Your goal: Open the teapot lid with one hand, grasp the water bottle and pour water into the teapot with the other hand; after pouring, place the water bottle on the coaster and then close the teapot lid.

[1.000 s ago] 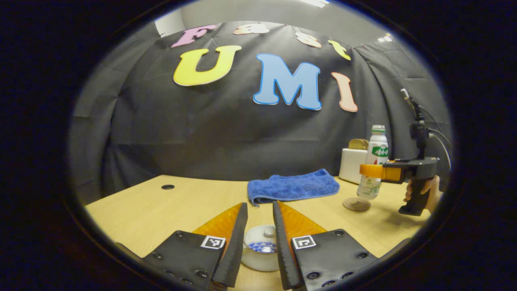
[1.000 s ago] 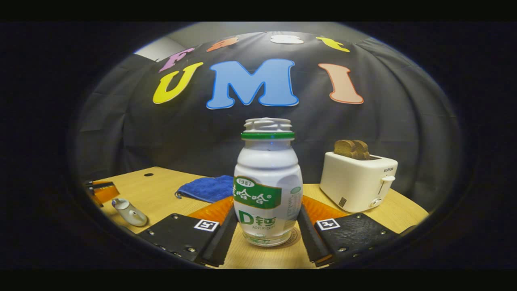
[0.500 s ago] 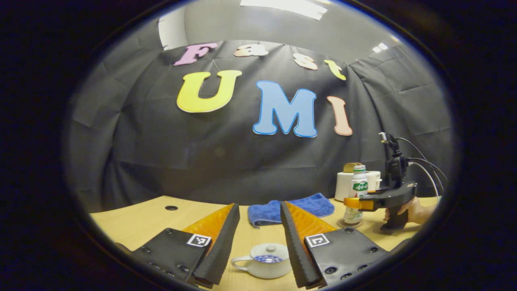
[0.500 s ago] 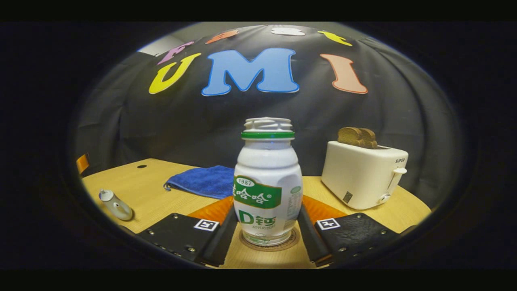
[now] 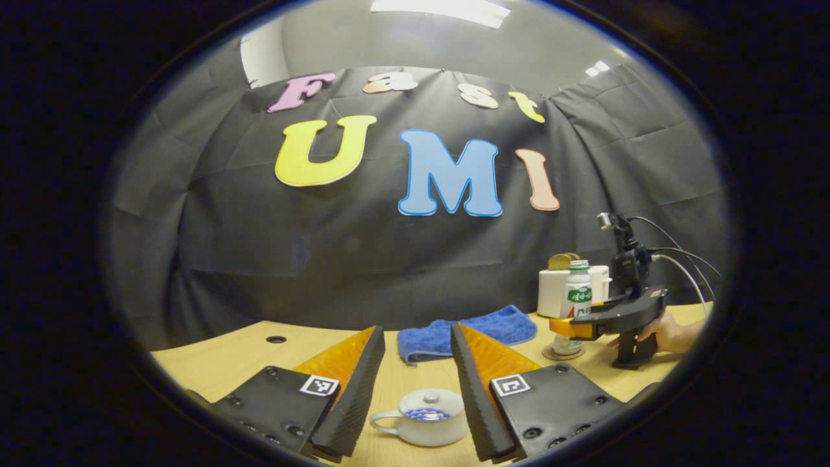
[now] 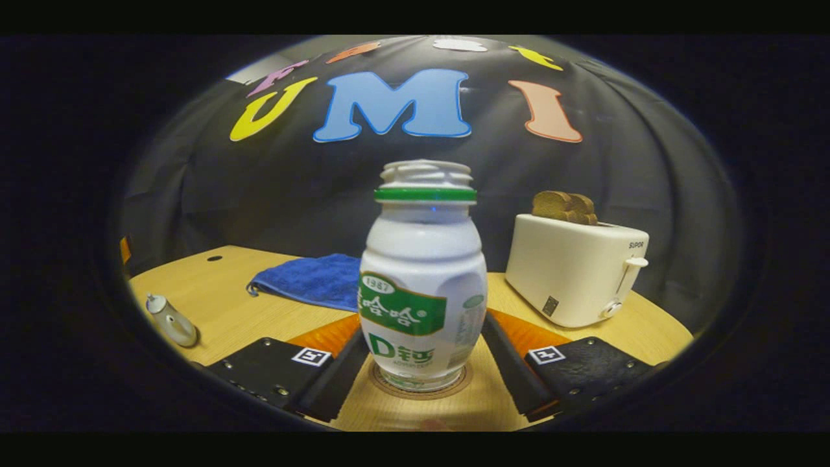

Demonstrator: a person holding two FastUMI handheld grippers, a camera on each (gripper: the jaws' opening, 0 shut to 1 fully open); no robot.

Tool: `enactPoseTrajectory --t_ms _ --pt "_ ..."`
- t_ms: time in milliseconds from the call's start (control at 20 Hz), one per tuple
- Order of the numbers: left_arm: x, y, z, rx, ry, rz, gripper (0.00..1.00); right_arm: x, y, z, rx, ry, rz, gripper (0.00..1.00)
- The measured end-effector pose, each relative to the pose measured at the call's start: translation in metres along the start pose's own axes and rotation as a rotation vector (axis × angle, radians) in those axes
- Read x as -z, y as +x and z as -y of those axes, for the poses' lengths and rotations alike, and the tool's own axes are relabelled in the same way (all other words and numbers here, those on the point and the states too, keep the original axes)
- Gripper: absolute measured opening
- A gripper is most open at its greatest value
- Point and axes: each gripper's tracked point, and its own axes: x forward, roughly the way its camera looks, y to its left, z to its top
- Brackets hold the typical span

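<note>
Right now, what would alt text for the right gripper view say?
A white water bottle stands on a round coaster between the right gripper's open fingers, on a wooden table. A toaster holding bread, a blue towel and a teapot sit farther off.

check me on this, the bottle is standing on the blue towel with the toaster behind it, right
Not the towel. In the right gripper view the bottle stands upright on the round coaster; the blue towel lies apart, to the bottle's left. The toaster does sit behind it.
</note>
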Motion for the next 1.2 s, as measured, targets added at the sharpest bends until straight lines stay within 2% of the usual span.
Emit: enactPoseTrajectory --t_ms 200,350,400,450,600,650,700,800,900,1000,1200 --pt "-0.005 -0.002 0.002 0.005 -0.001 0.023 0.71 -0.015 -0.010 0.002 0.027 -0.050 0.051 0.97" --pt "-0.007 -0.003 0.004 0.015 -0.004 0.030 0.81 -0.023 -0.029 0.002 0.032 -0.072 0.081 0.97" --pt "-0.007 -0.004 0.005 0.018 -0.003 0.033 0.84 -0.024 -0.039 -0.002 0.020 -0.064 0.086 0.80" --pt "-0.008 -0.005 0.006 0.015 -0.004 0.034 0.86 -0.025 -0.052 -0.005 0.006 -0.060 0.092 0.96" --pt "-0.006 -0.013 0.013 0.017 -0.025 0.018 0.89 -0.028 -0.107 -0.011 -0.002 -0.054 0.136 0.97" --pt "-0.007 -0.020 0.019 0.020 -0.022 0.001 0.89 -0.028 -0.129 -0.014 -0.001 -0.050 0.149 0.80" --pt "-0.011 -0.030 0.028 0.020 -0.006 -0.008 0.96 -0.026 -0.150 -0.019 -0.001 -0.054 0.167 0.96" --pt "-0.018 -0.053 0.053 0.040 0.026 -0.026 0.98 -0.021 -0.187 -0.026 0.034 -0.044 0.186 0.96" --pt "-0.017 -0.079 0.075 0.049 -0.003 -0.053 0.99 -0.002 -0.215 -0.037 0.081 -0.017 0.165 0.96" --pt "-0.011 -0.104 0.089 0.034 -0.047 -0.079 0.99 0.010 -0.235 -0.056 0.075 0.003 0.163 0.96" --pt "0.021 -0.135 0.090 -0.027 -0.046 -0.141 1.00 0.034 -0.263 -0.088 0.022 0.067 0.138 0.96"
